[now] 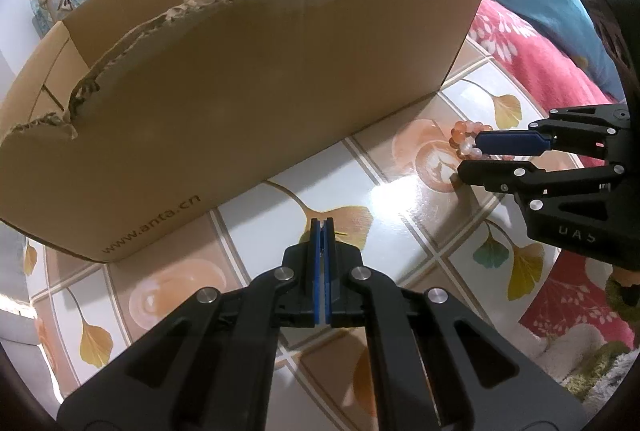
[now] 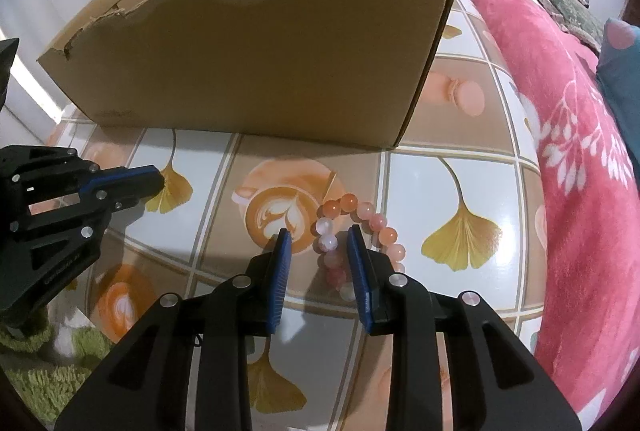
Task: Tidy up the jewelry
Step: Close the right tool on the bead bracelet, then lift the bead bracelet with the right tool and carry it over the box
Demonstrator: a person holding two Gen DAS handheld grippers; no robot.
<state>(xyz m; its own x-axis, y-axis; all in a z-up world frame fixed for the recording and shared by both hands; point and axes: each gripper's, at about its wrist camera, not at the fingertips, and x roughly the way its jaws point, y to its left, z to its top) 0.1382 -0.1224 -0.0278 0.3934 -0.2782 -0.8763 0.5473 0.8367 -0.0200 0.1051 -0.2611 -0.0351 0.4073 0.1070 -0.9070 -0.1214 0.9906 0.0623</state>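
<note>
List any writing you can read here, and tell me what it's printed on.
"www.anta.cn": on the front wall of the cardboard box.
"UAS" or similar, embossed and hard to read: on the right tool's black body.
Faint lettering on the left tool: too small to read.

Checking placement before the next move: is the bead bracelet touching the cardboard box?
Apart. The right wrist view shows bare tablecloth between the bead bracelet and the cardboard box.

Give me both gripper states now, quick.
Left hand-held gripper: closed, empty.
Right hand-held gripper: open, straddling the bead bracelet on the table, not gripping it.
</note>
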